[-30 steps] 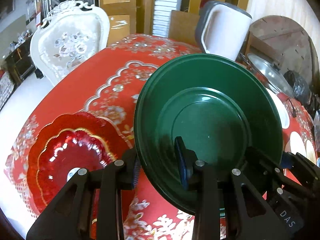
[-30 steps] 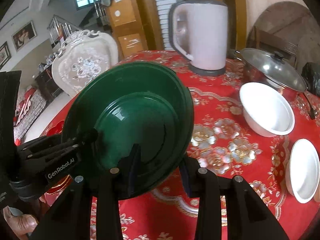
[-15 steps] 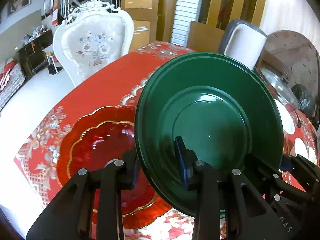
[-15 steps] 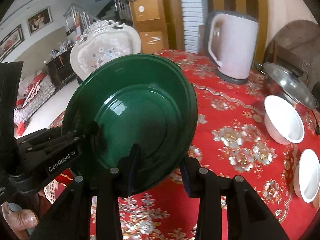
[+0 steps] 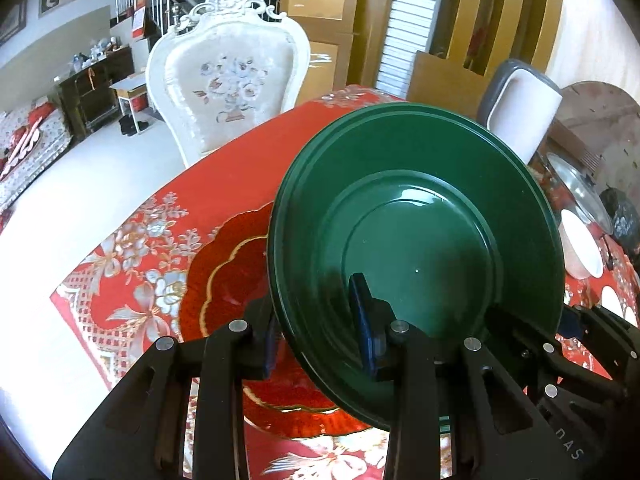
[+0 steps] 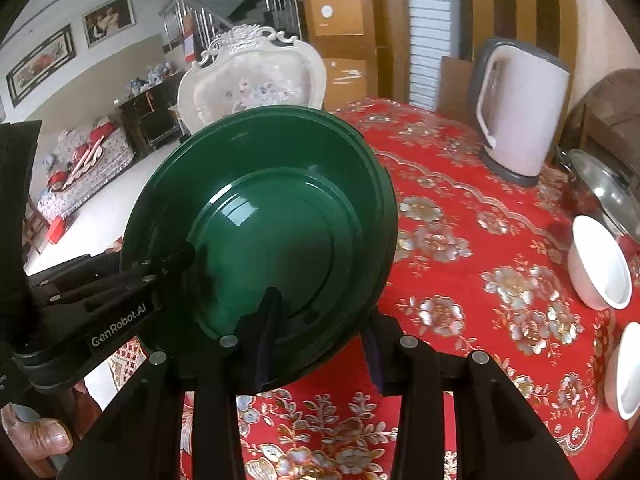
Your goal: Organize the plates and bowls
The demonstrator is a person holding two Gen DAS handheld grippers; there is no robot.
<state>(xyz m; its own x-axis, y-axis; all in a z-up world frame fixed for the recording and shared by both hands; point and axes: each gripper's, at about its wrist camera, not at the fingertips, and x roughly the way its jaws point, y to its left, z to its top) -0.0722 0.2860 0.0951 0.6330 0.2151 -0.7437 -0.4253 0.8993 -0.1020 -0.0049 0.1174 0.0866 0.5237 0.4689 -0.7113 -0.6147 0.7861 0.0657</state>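
A dark green plate point(image 5: 420, 256) is held in the air between both grippers, tilted. My left gripper point(image 5: 316, 332) is shut on its near left rim. My right gripper point(image 6: 320, 340) is shut on its near right rim; the plate also shows in the right wrist view point(image 6: 272, 236). A red scalloped plate with a gold line point(image 5: 228, 280) lies on the red tablecloth below and left of the green plate, partly hidden by it. A white bowl point(image 6: 600, 268) and a second white dish point(image 6: 628, 372) sit at the right.
A white kettle point(image 6: 516, 108) stands at the back of the table. A lidded steel pot point(image 6: 608, 196) is at the far right. A white ornate chair point(image 5: 228, 84) stands behind the table's left edge point(image 5: 72, 308).
Both grippers have carried the green plate left and towards the table's left edge. It now overlaps the red plate, which has come closer under it.
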